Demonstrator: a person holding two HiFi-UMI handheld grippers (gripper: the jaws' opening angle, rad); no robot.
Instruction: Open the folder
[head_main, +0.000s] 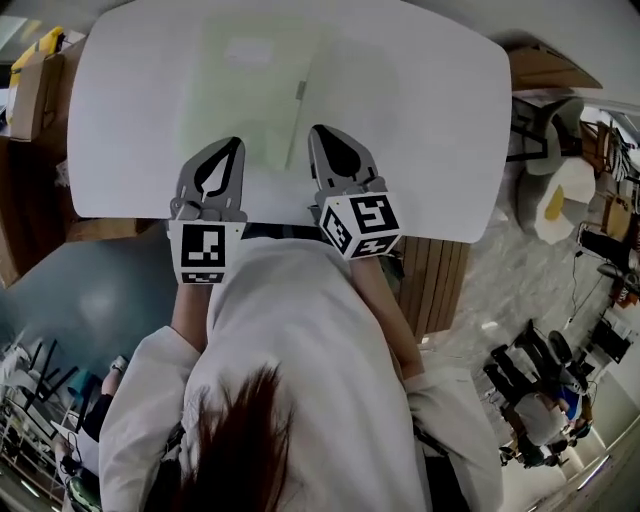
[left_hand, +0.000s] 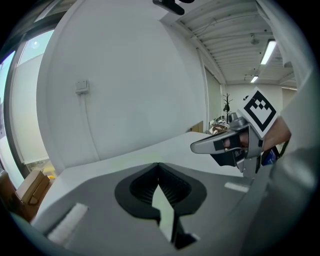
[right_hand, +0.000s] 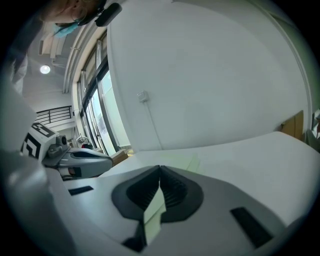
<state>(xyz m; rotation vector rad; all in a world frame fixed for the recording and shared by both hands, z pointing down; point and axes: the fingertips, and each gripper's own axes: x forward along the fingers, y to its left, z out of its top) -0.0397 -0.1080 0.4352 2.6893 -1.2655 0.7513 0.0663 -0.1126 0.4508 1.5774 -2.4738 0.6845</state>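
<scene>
A pale green, see-through folder (head_main: 250, 90) lies flat on the white table (head_main: 130, 120), with a light crease or spine (head_main: 298, 115) running down its middle. My left gripper (head_main: 236, 144) is shut, and its tip rests over the folder's near edge. Just to its right, my right gripper (head_main: 316, 131) is also shut, its tip at the near end of the crease. The left gripper view shows closed jaws (left_hand: 158, 165) with nothing between them, and the right gripper (left_hand: 225, 145) beside them. In the right gripper view the jaws (right_hand: 160, 168) meet over the green sheet (right_hand: 182, 161).
The table's near edge (head_main: 270, 222) runs just behind both grippers, against the person's white top (head_main: 300, 330). A cardboard box (head_main: 35, 90) stands off the table's left side. Chairs and clutter (head_main: 560, 190) fill the floor to the right.
</scene>
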